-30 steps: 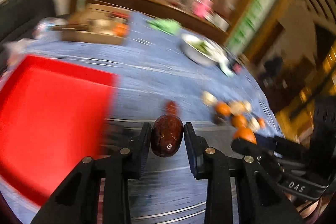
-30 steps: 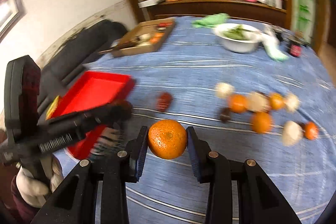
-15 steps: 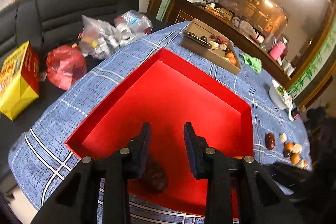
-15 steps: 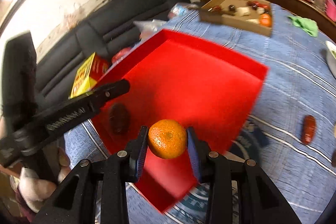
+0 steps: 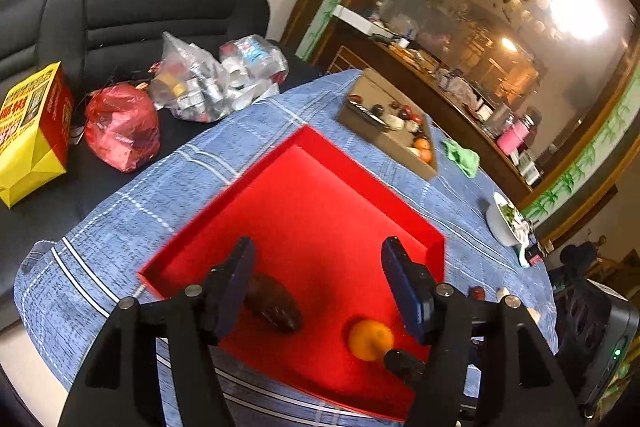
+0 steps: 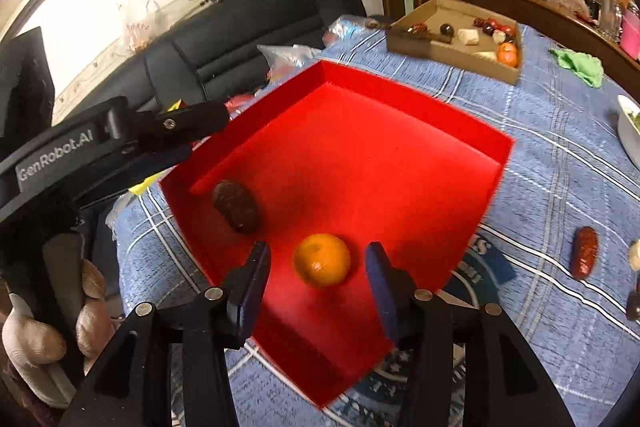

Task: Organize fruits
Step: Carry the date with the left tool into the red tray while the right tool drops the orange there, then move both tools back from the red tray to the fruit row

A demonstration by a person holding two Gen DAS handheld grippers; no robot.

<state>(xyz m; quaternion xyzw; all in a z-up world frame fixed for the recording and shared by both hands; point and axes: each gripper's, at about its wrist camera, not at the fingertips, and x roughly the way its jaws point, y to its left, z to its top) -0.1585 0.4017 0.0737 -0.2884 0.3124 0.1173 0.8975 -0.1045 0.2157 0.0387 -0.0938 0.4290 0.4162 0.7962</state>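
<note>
Hovering above the red tray [image 5: 304, 195], the left gripper [image 5: 316, 283] and right gripper [image 6: 318, 281] gape wide, empty; inside lie one orange [image 6: 322, 259] and one dark date [image 6: 236, 205], apart.

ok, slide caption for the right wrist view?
Right gripper open above an orange lying in the red tray near a dark fruit.

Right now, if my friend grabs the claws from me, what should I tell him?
Left claw: open, holding nothing, above the red tray.
Right claw: open, over the orange.
Done: the orange and the dark brown fruit lie in the tray.
Left: a dark red fruit and other bits sit on the blue cloth to the right. More fruit sits in the cardboard box.
</note>
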